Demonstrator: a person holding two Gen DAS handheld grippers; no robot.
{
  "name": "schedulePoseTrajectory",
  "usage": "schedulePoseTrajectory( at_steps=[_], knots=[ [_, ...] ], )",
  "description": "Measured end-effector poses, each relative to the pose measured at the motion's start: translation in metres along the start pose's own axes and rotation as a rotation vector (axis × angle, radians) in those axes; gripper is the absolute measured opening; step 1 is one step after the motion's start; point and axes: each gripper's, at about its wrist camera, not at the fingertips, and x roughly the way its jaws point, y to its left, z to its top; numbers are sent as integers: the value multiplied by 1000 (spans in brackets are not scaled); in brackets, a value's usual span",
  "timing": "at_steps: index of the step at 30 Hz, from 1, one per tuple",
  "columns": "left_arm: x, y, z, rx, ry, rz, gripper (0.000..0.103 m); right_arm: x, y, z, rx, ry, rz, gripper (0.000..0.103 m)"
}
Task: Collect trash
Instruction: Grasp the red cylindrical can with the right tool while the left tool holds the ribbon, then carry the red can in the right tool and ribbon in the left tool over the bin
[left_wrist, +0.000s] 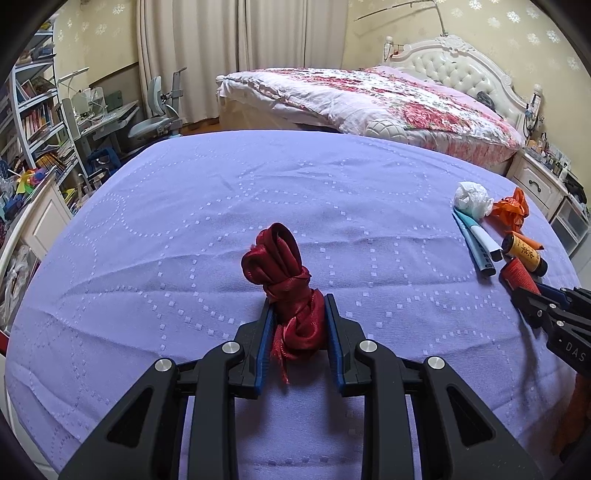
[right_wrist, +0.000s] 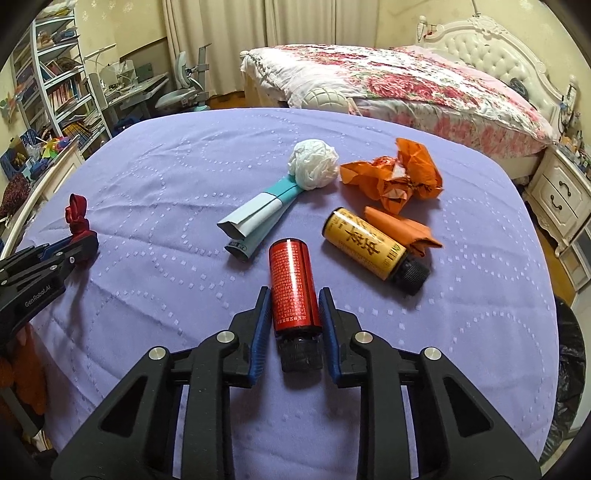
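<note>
Setup: purple bedspread (right_wrist: 147, 177) as work surface, trash scattered on it. Both grippers pointed down at the cloth.

L gripper (left_wrist: 298, 308): jaws clamped on the lower end of a knotted red ribbon (left_wrist: 282, 266); the looped top sticks up past the fingertips. Frayed tail hangs below the pads. Grip looks secure.

R gripper (right_wrist: 294, 301): jaws drawn in against the sides of the red bottle (right_wrist: 292, 286), which lies on its side w/ black cap toward the camera. Pads sit on the label's lower half, near the cap end. Bottle appears to rest on the cloth, not yet lifted.

Other trash on the spread, beyond the R gripper: yellow bottle (right_wrist: 364, 243) just right of the red one, orange wrapper (right_wrist: 395, 177) behind it, white tissue ball (right_wrist: 314, 164) touching a folded teal paper (right_wrist: 258, 214).

Step in hand (my read): secure the red bottle, then lift.

How to do it well:
- Round, smooth plastic; likely to roll or squirt fwd if pinched off-centre. Keep pads square across the widest part.
- Lift straight up first, no drag, so the yellow bottle isn't nudged.
- Keep the bottle roughly level; cap end is prob. heavier.
- Hold L hand steady meanwhile; ribbon tail could snag.
- Bin not clearly seen; a dark bag (right_wrist: 570, 354) at the right edge may be it, can't confirm.
</note>
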Motion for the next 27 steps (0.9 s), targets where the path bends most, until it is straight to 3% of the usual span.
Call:
schedulePoseTrajectory(
  at_steps=[14, 27],
  knots=[
    [-26, -52, -5, 60, -63, -101, 27, -52, -62, -29, 149, -99, -77, 25],
    [-52, -179, -4, 247, -114, -299, 27, -107, -167, -70, 328, -178, -292, 25]
  ],
)
